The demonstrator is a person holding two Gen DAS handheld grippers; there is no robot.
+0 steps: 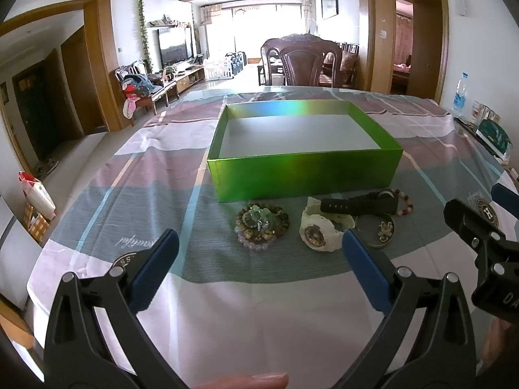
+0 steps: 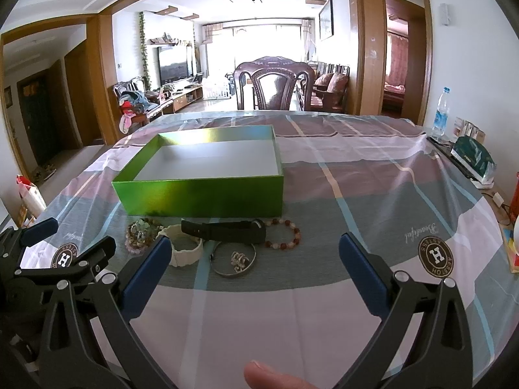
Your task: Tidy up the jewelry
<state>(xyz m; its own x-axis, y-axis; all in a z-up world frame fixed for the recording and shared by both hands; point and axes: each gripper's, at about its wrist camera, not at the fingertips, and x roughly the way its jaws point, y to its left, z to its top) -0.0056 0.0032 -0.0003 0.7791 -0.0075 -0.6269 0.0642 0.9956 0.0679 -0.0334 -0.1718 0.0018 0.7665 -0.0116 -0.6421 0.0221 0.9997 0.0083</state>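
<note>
A: Right, box first. Green box [image 1: 305, 175], lid off, grey inside, nothing in it. Long axis runs left to right across the table; open side up. It sits on the checked tablecloth [image 1: 259, 308], mid-table.

B: Jewelry?

A: All in a row just in front of the box's near wall. From the left wrist view: a heap of bead bracelets [image 1: 262, 223] at left, then a white watch [image 1: 319, 230], face up and toward the camera. A black watch [image 1: 360, 203] lies on its side, strap stretched left to right, parallel to the box wall, its left end over the white strap. A red and white bead bracelet [image 1: 405, 202] at far right, touching the black watch's case end. A silver bangle [image 1: 376, 230] lies flat nearer us, with a small ornament [image 1: 384, 228] inside the ring.

B: Grippers?

A: Left gripper [image 1: 261, 249] spread wide, empty, blue pads low over the cloth short of the beads. Right gripper [image 2: 254, 256] likewise wide apart, gripping nothing, short of the bangle.

B: Any writing?

A: Cloth has a round badge with "H" [image 2: 435, 257], ringed letters hard to read, and a script word, "Beautiful" [image 2: 421, 229], upside down
</note>
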